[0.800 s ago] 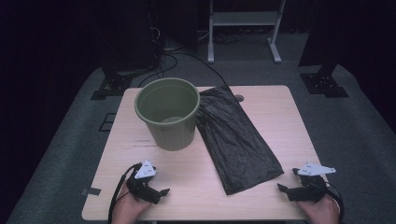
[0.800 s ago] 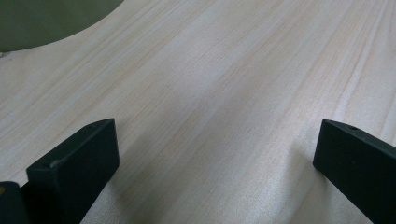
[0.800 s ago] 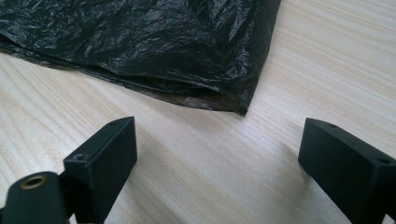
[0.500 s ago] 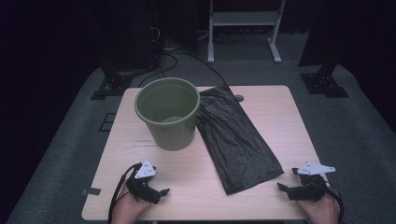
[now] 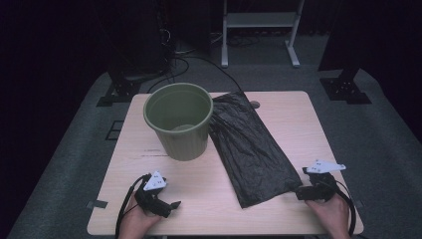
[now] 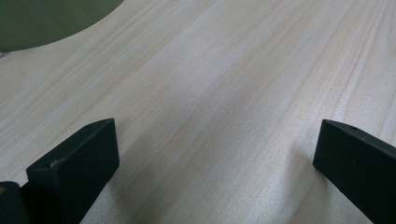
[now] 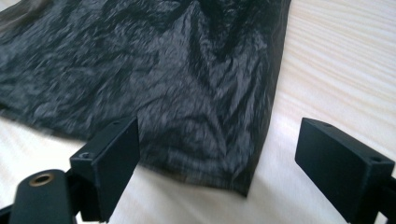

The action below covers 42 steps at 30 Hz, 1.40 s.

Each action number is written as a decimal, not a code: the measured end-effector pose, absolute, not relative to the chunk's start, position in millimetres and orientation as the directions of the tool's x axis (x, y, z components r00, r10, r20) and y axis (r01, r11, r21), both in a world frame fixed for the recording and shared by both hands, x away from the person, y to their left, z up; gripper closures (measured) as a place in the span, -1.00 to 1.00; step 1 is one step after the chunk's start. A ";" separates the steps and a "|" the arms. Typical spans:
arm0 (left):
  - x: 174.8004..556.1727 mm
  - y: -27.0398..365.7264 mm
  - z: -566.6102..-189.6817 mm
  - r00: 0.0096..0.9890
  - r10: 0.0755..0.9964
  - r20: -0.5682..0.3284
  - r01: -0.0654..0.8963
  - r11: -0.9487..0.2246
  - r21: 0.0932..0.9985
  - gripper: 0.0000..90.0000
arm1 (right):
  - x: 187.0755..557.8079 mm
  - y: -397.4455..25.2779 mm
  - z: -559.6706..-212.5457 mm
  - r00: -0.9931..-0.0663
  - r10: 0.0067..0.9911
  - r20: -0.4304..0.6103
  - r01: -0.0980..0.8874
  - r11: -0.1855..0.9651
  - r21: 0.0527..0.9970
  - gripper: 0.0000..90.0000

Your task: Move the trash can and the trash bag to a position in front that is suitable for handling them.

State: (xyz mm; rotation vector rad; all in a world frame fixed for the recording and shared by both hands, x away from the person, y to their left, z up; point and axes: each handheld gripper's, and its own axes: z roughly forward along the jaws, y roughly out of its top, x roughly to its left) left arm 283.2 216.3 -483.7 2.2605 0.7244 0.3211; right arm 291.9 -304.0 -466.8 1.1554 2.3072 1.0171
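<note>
A green bin (image 5: 179, 121) stands upright on the wooden table (image 5: 293, 112), left of centre. Beside it, a flat black plastic bag (image 5: 251, 147) lies stretched from the far edge toward the near right. My left gripper (image 5: 166, 208) rests near the front left edge, open, with bare wood (image 6: 210, 102) between its jaws and the bin's base (image 6: 46, 21) ahead of it. My right gripper (image 5: 301, 193) sits at the front right, open, just off the bag's near corner (image 7: 243, 184).
The table's front edge runs just below both hands. Dark floor surrounds the table, with black stand bases (image 5: 346, 87) at the back corners, cables (image 5: 174, 67) and a white frame (image 5: 259, 30) behind.
</note>
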 end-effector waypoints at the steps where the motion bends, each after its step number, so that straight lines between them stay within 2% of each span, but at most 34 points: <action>1: 283.2 216.2 -483.6 0.810 0.586 0.014 0.405 -0.576 0.711 -1.00 | 295.9 -302.6 -468.2 -0.598 0.801 -0.004 0.541 0.407 0.736 -0.71; 7: 283.4 215.7 -483.7 0.810 0.587 0.014 0.404 -0.575 0.711 -1.00 | 315.2 -297.1 -476.0 -0.589 0.808 0.012 0.567 0.403 0.718 -0.63; 10: 283.4 215.5 -483.7 0.810 0.587 0.014 0.405 -0.575 0.711 -1.00 | 319.1 -297.2 -476.7 -0.592 0.805 0.020 0.572 0.403 0.714 -0.53; 11: 283.5 215.4 -483.7 0.810 0.586 0.014 0.404 -0.576 0.711 -1.00 | 321.6 -297.1 -476.9 -0.593 0.805 0.025 0.570 0.398 0.719 -0.42; 12: 283.5 215.4 -483.7 0.810 0.586 0.014 0.404 -0.576 0.711 -1.00 | 321.6 -297.1 -476.9 -0.593 0.805 0.025 0.570 0.398 0.719 -0.42; 13: 283.4 215.2 -483.7 0.810 0.586 0.014 0.404 -0.575 0.711 -1.00 | 322.9 -296.3 -477.3 -0.605 0.796 0.025 0.566 0.407 0.717 -0.24; 14: 283.4 215.2 -483.7 0.810 0.587 0.014 0.404 -0.575 0.711 -1.00 | 323.0 -295.2 -477.4 -0.601 0.799 0.015 0.565 0.411 0.715 -0.18; 17: 283.4 215.2 -483.7 0.810 0.586 0.014 0.404 -0.575 0.711 -1.00 | 322.9 -294.0 -477.5 -0.609 0.793 0.007 0.561 0.424 0.711 0.18; 18: 283.4 215.1 -483.7 0.809 0.587 0.013 0.405 -0.574 0.712 -1.00 | 322.9 -294.0 -477.5 -0.609 0.793 0.007 0.561 0.424 0.711 0.18; 19: 283.4 215.1 -483.7 0.809 0.587 0.013 0.405 -0.574 0.712 -1.00 | 321.5 -293.9 -476.6 -0.612 0.791 0.001 0.556 0.429 0.712 0.43; 20: 283.4 215.1 -483.7 0.809 0.587 0.013 0.405 -0.574 0.712 -1.00 | 321.1 -293.7 -476.3 -0.611 0.791 -0.005 0.554 0.432 0.712 0.56; 21: 283.4 215.0 -483.7 0.809 0.587 0.013 0.405 -0.574 0.712 -1.00 | 321.0 -293.9 -476.1 -0.617 0.787 0.001 0.554 0.433 0.711 0.66; 22: 283.4 215.0 -483.7 0.809 0.587 0.013 0.405 -0.574 0.712 -1.00 | 321.0 -293.9 -476.1 -0.617 0.787 0.001 0.554 0.433 0.711 0.66; 23: 283.5 214.9 -483.7 0.810 0.587 0.013 0.405 -0.574 0.712 -1.00 | 320.7 -293.5 -475.9 -0.623 0.783 -0.001 0.551 0.439 0.710 0.91; 25: 283.5 214.9 -483.7 0.810 0.587 0.013 0.405 -0.574 0.712 -1.00 | 320.2 -292.8 -475.4 -0.625 0.781 -0.003 0.552 0.445 0.705 0.98; 42: 283.1 214.5 -483.8 0.809 0.588 0.013 0.406 -0.573 0.712 -1.00 | 305.0 -309.3 -468.7 -0.600 0.800 0.015 0.570 0.414 0.709 0.98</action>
